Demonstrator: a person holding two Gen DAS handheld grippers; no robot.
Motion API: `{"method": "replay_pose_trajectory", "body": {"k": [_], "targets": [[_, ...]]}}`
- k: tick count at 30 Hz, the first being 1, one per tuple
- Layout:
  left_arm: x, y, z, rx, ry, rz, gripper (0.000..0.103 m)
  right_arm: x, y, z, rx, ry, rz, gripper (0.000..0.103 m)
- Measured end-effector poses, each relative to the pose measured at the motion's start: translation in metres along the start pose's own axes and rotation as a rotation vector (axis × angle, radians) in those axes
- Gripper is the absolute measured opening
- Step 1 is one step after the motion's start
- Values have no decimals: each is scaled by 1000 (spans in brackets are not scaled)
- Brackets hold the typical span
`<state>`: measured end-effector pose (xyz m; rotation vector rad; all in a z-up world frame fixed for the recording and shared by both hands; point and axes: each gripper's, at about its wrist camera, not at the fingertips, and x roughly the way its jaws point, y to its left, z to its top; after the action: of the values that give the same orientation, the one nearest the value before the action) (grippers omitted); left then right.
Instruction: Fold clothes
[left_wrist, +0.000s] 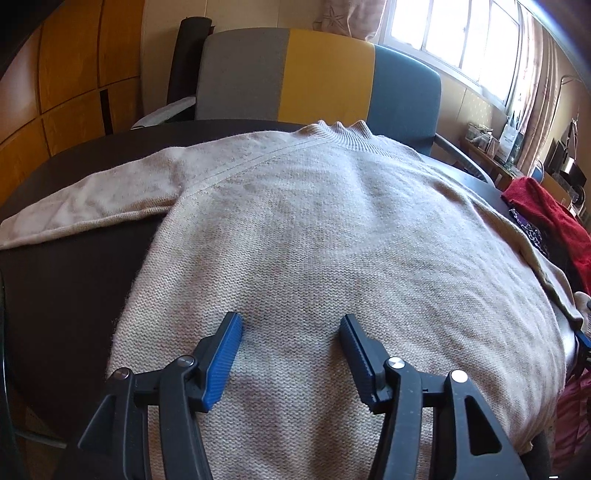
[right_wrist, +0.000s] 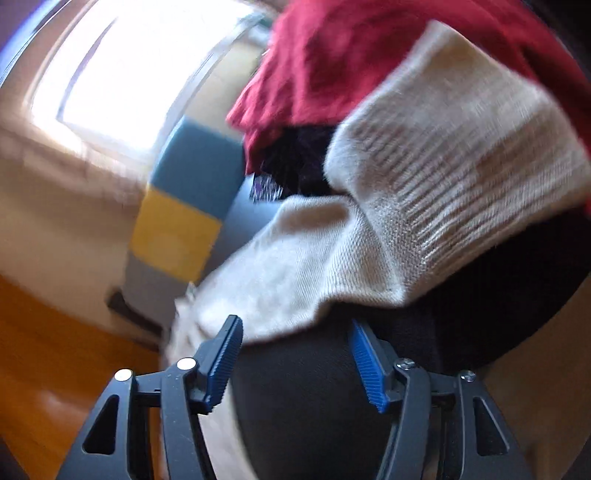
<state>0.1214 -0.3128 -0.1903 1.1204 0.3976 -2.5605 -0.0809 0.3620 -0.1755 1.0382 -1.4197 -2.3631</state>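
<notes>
Beige sweater (left_wrist: 332, 229) spread flat on dark counter (left_wrist: 74, 280), left tool (left_wrist: 291, 321) wide open above its lower body, right tool (right_wrist: 295, 325) wide open, empty, near ribbed cuff (right_wrist: 443, 177), red garment (right_wrist: 351, 62) beyond.

Ahead of me, behind the dark desk (left_wrist: 74, 280), stands a chair (left_wrist: 317, 77) with a grey, yellow and blue backrest. Wooden cabinet panels (left_wrist: 74, 66) line the wall at left. A bright window (left_wrist: 461, 37) with curtains sits upper right, above a cluttered side shelf (left_wrist: 495, 144).
</notes>
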Motion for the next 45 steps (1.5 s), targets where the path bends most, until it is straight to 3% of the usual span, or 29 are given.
{"method": "replay_pose_trajectory", "body": {"k": [4, 12, 13, 14, 15, 18, 22, 29, 32, 35, 37, 40, 43, 45], "targets": [[2, 4, 0, -13, -9, -9, 56, 12, 2, 8, 90, -40, -1, 67], [3, 3, -1, -13, -33, -22, 63, 22, 13, 13, 102, -63, -55, 74], [3, 3, -2, -14, -36, -24, 65, 23, 14, 14, 86, -50, -79, 60], [3, 2, -3, -12, -38, -24, 66, 23, 15, 17, 69, -38, -111, 24], [2, 2, -3, -11, -41, -23, 67, 24, 14, 21, 58, -30, -134, 9], [2, -1, -5, 0, -46, -23, 69, 22, 17, 31, 23, -47, -163, 6], [0, 0, -6, -21, -51, -41, 73, 31, 64, 44, -146, -60, -158, 6], [-1, -3, -9, 1, -54, -45, 80, 111, 208, 50, -480, -21, -52, 6], [0, -1, -8, -9, -53, -56, 80, 149, 280, 3, -714, 71, 8, 6], [1, 0, -8, -15, -51, -65, 80, 190, 337, -80, -1006, 227, 56, 6], [0, 1, -8, -14, -49, -68, 80, 210, 355, -149, -1195, 359, 80, 7], [-1, 2, -9, -14, -45, -73, 80, 234, 349, -252, -1494, 480, 0, 11], [-2, 5, -9, -20, -42, -92, 79, 246, 325, -292, -1536, 538, -44, 15], [-4, 6, -10, -20, -42, -102, 79, 250, 311, -288, -1457, 549, -59, 25]]}}
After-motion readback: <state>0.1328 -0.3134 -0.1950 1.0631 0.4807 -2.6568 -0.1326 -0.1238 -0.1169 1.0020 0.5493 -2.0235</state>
